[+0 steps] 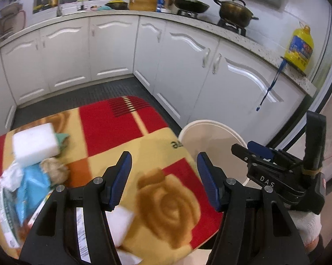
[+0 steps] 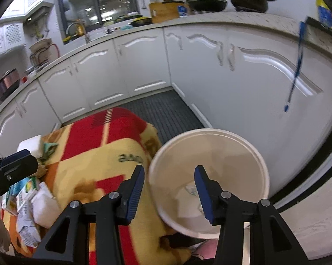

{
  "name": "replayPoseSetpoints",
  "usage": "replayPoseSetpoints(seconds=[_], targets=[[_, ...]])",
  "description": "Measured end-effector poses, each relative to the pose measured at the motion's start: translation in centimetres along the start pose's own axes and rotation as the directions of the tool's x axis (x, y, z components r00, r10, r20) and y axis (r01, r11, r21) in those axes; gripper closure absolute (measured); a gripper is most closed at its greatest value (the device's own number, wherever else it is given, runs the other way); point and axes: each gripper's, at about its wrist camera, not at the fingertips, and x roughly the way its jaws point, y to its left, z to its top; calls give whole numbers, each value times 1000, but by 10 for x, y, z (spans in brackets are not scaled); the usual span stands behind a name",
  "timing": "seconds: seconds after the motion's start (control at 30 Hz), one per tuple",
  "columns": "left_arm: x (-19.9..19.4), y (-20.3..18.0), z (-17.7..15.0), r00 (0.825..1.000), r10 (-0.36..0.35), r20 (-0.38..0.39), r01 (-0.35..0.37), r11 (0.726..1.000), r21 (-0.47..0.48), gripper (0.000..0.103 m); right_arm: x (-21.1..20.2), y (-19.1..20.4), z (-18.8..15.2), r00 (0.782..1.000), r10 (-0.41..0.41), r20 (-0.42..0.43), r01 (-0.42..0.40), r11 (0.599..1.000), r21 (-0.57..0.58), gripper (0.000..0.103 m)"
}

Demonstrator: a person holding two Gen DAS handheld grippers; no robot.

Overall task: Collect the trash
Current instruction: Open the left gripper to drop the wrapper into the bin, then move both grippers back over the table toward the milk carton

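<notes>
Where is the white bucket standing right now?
In both views, the white bucket stands on the floor, right of the blanket-covered table, before the white cabinets.

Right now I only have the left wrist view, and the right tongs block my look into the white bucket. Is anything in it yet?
Observer: Yes. The right wrist view looks straight down into the white bucket, and a small crumpled pale scrap lies at its bottom.
Operator: Are the right tongs carrying anything?
Observer: No. Seen from their own camera, the right tongs stand open above the bucket's mouth, with nothing between the pads.
</notes>
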Motion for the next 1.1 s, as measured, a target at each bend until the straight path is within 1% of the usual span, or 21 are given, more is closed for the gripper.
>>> replayPoseSetpoints(seconds=[0.07,0.13,0.23,0.33,0.5,0.57,0.6,0.7,0.77,0.83,0.97,1.1], targets=[[-15,9,-4,1000,15,20,-15,1000,-9,43,-2,11,1,1000,16,2,-16,1000,-13,48],[-30,17,-8,998,35,43,-35,999,-10,43,-5,24,2,1000,30,9,-29,999,-31,44],[-51,29,-15,995,67,70,-66,998,-13,40,-12,46,4,998,56,22,-55,997,-60,44],[-70,42,-21,992,90,91,-89,996,-23,37,-16,59,5,996,87,25,-84,994,-75,44],[-99,74,-32,983,140,118,-131,988,-81,34,-23,84,8,990,139,27,-135,986,-99,41],[-109,87,-37,978,167,122,-155,982,-106,34,-27,93,8,988,149,38,-144,983,-114,36],[-113,93,-40,976,181,124,-168,979,-114,34,-30,100,8,987,151,51,-144,981,-128,36],[-127,113,-51,959,248,135,-230,964,-136,34,-36,117,9,983,173,66,-161,975,-153,34],[-133,125,-59,951,278,134,-258,954,-151,34,-37,126,9,980,189,63,-176,970,-165,34],[-138,141,-66,948,295,121,-272,946,-178,34,-37,140,7,976,208,56,-194,962,-193,33],[-145,164,-82,946,312,92,-287,933,-218,34,-36,157,4,971,237,39,-223,950,-218,29],[-147,181,-93,944,323,73,-298,924,-238,34,-30,170,-1,968,249,12,-239,941,-241,29]])
